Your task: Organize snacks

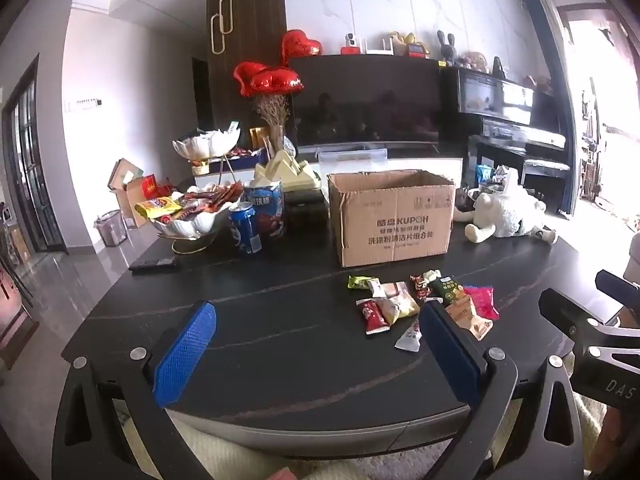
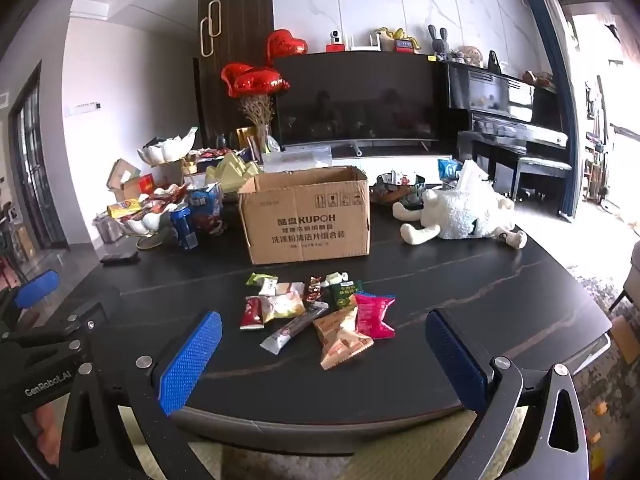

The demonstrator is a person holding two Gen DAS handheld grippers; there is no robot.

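Several small snack packets (image 2: pixel 316 314) lie in a loose pile on the dark table (image 2: pixel 480 288), in front of an open cardboard box (image 2: pixel 308 216). The pile (image 1: pixel 424 304) and the box (image 1: pixel 394 216) also show in the left wrist view. My left gripper (image 1: pixel 316 346) is open and empty above the table's near edge, left of the pile. My right gripper (image 2: pixel 324 354) is open and empty, just short of the pile, with a pink packet (image 2: pixel 374 314) and an orange packet (image 2: pixel 340 338) nearest it.
A white bowl stand heaped with snacks (image 1: pixel 192 208), a blue can (image 1: pixel 244 230) and a blue bag (image 1: pixel 266 208) stand at the left. A dark remote (image 1: pixel 154 264) lies near them. A white plush toy (image 2: pixel 460 216) lies at the right. A TV and piano stand behind.
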